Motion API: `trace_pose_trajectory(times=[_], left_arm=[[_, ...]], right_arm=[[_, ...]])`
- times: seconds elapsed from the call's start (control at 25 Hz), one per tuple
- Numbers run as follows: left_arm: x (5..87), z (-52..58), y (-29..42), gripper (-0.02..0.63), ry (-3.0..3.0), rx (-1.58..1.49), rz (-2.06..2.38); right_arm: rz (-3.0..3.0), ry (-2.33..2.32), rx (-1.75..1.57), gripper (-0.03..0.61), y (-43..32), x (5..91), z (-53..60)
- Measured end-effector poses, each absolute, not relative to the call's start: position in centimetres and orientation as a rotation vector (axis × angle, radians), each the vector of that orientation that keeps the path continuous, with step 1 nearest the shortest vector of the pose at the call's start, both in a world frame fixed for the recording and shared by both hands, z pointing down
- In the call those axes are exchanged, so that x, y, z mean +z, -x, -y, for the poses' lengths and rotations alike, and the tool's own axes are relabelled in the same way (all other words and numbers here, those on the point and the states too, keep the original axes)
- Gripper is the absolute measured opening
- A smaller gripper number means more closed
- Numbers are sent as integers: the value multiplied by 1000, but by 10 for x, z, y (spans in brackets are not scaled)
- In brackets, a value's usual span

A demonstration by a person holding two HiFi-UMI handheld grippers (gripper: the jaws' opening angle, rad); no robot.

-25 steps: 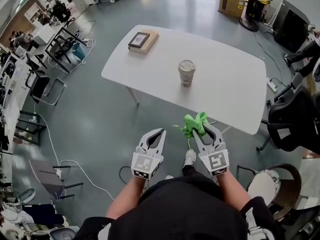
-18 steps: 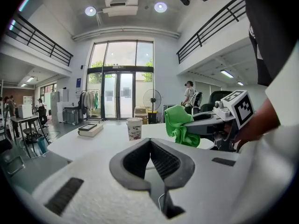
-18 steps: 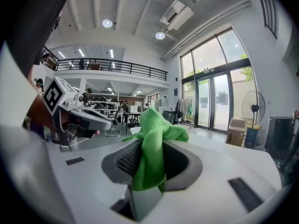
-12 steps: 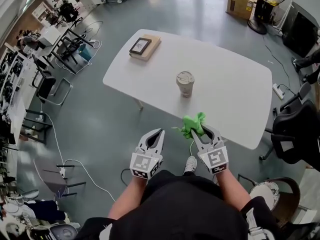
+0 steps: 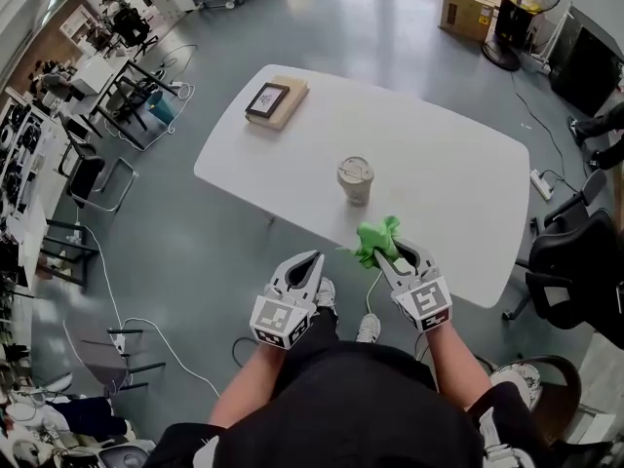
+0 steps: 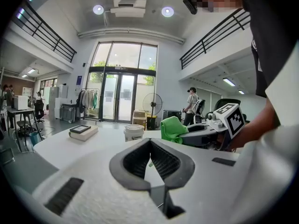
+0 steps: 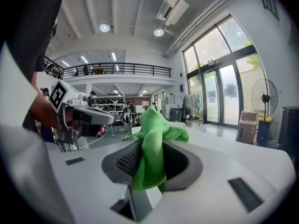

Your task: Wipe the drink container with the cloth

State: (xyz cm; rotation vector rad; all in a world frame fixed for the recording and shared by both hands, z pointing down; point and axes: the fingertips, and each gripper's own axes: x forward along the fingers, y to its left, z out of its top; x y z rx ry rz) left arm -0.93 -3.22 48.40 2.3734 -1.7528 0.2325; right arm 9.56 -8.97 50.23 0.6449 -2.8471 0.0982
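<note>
A paper drink cup with a lid (image 5: 355,179) stands upright near the middle of the white table (image 5: 458,164); the left gripper view shows the cup (image 6: 134,132) ahead. My right gripper (image 5: 390,253) is shut on a green cloth (image 5: 375,239) and hovers at the table's near edge, short of the cup. In the right gripper view the cloth (image 7: 152,143) hangs bunched between the jaws. My left gripper (image 5: 312,261) is over the floor just off the near edge, jaws shut with nothing in them (image 6: 149,146).
A book with a framed picture on it (image 5: 270,101) lies at the table's far left corner. Black office chairs (image 5: 575,261) stand to the right. A cardboard box (image 5: 468,8) and a fan are beyond the table. Desks and cables (image 5: 117,86) line the left.
The table and cup have drawn closer to both grippers; the right gripper with the cloth now reaches the table's near edge. Neither gripper's jaws changed.
</note>
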Motion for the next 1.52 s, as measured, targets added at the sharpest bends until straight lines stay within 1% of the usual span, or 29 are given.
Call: trace_pose_trajectory(times=[0.44, 0.96, 1.12, 1.4, 1.52], left_arm=[[490, 94, 48, 8, -2439, 222, 1617], [528, 133, 103, 8, -2478, 281, 1416], [542, 140, 102, 8, -2500, 327, 1351], [558, 146, 93, 8, -2458, 381, 1354], [560, 145, 86, 8, -2426, 389, 1371]], right_arm=[[2766, -680, 87, 120, -69, 518, 131], [2634, -820, 240, 120, -52, 552, 160], [2645, -931, 400, 120, -62, 560, 178], [2687, -1123, 899, 120, -78, 575, 203], [2694, -1110, 984, 120, -75, 578, 208]])
